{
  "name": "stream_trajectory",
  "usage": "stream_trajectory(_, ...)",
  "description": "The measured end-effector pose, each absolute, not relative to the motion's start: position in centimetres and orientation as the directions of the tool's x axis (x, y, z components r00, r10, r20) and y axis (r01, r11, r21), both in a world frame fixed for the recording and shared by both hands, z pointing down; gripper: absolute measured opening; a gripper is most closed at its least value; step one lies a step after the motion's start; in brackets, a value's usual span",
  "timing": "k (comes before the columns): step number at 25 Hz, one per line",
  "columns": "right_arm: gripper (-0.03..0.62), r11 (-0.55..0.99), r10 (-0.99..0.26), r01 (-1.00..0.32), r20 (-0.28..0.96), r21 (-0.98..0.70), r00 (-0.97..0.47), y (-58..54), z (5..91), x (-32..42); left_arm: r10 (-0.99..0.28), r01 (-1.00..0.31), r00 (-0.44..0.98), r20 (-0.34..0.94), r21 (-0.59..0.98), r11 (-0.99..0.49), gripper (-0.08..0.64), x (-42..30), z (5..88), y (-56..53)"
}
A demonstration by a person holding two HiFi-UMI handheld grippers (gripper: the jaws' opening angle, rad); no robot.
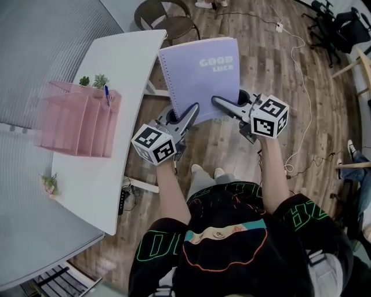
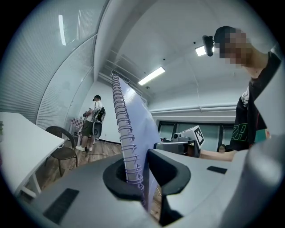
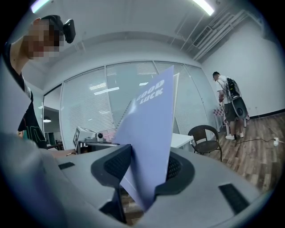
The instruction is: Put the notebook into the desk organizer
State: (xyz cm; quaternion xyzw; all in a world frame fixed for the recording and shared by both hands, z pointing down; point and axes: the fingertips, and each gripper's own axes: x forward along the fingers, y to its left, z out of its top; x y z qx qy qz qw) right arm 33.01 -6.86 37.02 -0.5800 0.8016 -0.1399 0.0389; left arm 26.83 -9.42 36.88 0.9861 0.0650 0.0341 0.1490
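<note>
A lilac spiral notebook [image 1: 200, 75] printed "GOOD LUCK" hangs in the air over the wood floor, to the right of the white table [image 1: 124, 64]. My left gripper [image 1: 184, 111] is shut on its lower left corner, with the wire spiral [image 2: 122, 120] between the jaws [image 2: 141, 171]. At the lower right corner my right gripper [image 1: 228, 100] is shut on the cover [image 3: 151, 129], which slants across the jaws [image 3: 144, 171]. The pink desk organizer [image 1: 78, 119] stands on the table, well left of the notebook, with a pen [image 1: 107, 94] in it.
Small plants [image 1: 93, 80] sit behind the organizer and another [image 1: 49, 183] at the table's near end. A dark chair [image 1: 165, 17] stands beyond the table. A cable [image 1: 295, 52] runs over the floor at right, near office chairs [image 1: 336, 26]. A person [image 2: 91, 122] stands far off.
</note>
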Motion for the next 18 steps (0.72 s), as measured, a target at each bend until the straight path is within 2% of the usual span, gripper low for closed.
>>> stream_trajectory(10, 0.155, 0.388, -0.884, -0.868, 0.141, -0.310, -0.445, -12.8, 39.0, 29.3, 0.004, -0.023, 0.997, 0.075, 0.351, -0.936, 0.051, 22.8, 38.8, -14.5)
stream_trajectory(18, 0.156, 0.503, -0.794, -0.793, 0.178, -0.343, -0.581, -17.7, 40.7, 23.7, -0.156, -0.182, 0.983, 0.095, 0.404, -0.897, 0.051, 17.0, 40.6, -18.3)
